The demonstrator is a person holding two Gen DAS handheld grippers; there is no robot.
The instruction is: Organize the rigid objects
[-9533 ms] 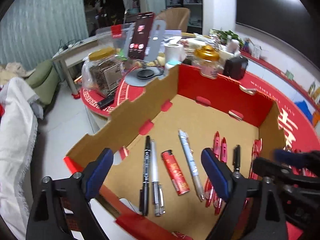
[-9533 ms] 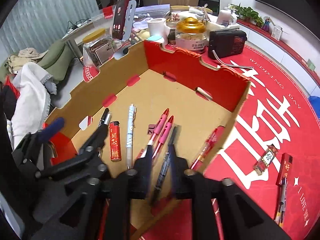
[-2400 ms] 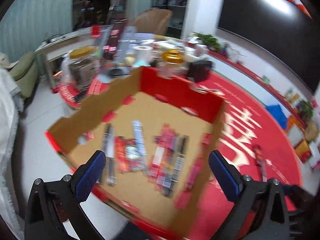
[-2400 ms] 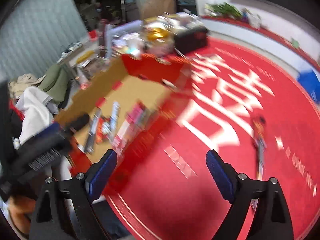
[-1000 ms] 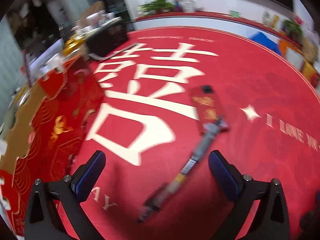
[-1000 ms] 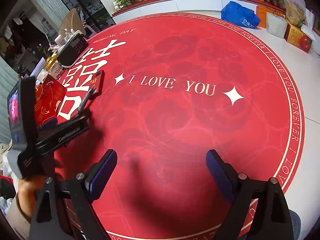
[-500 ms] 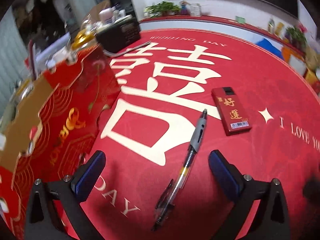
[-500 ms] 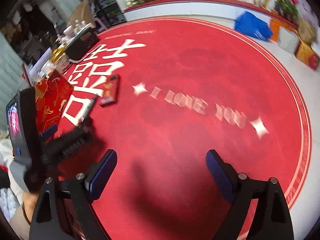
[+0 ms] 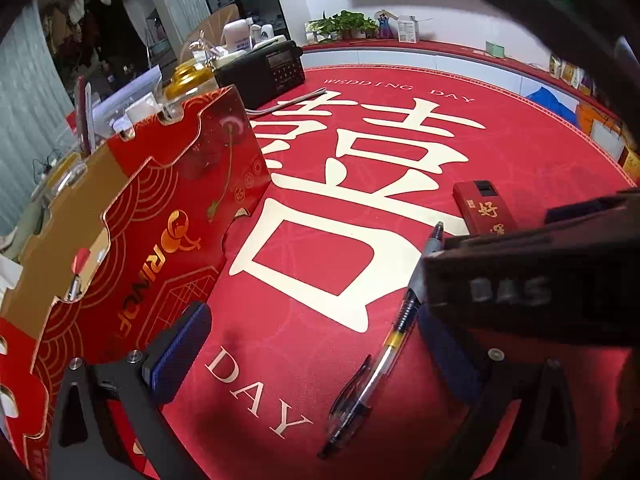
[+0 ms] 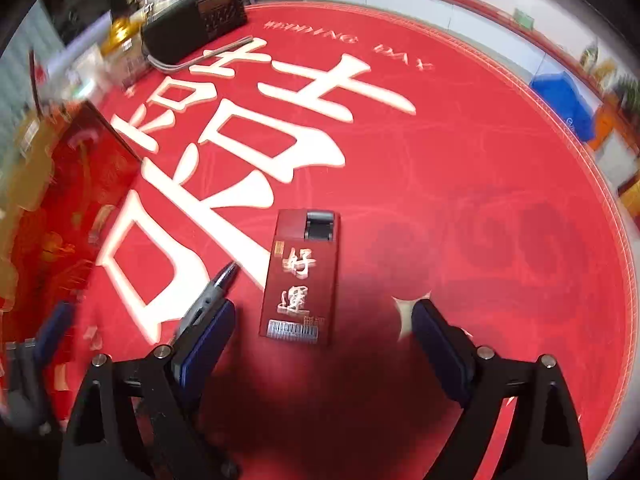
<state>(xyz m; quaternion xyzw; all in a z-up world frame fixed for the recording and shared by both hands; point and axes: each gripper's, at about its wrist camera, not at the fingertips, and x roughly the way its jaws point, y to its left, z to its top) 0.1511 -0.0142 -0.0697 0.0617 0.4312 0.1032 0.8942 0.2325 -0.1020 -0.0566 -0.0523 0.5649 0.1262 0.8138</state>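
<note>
A clear-barrelled pen [image 9: 372,364] lies on the red tablecloth between my left gripper's [image 9: 316,356] open fingers; its tip also shows in the right wrist view [image 10: 218,282]. A red lighter [image 10: 301,278] with gold characters lies just ahead of my right gripper [image 10: 320,340], which is open and empty above the cloth. The lighter also shows in the left wrist view [image 9: 484,210], partly hidden by the right gripper's body. The red and tan cardboard box [image 9: 132,208] stands to the left.
A black radio [image 9: 264,70] with a cable, a gold-lidded jar [image 9: 186,80] and other clutter stand behind the box. The round red tablecloth [image 10: 460,184] with white lettering stretches far and right. A blue bag [image 10: 560,96] lies beyond the table's edge.
Both grippers left the box and swung to the pen and lighter on the cloth. The right gripper has come in over the lighter and now crosses the left wrist view.
</note>
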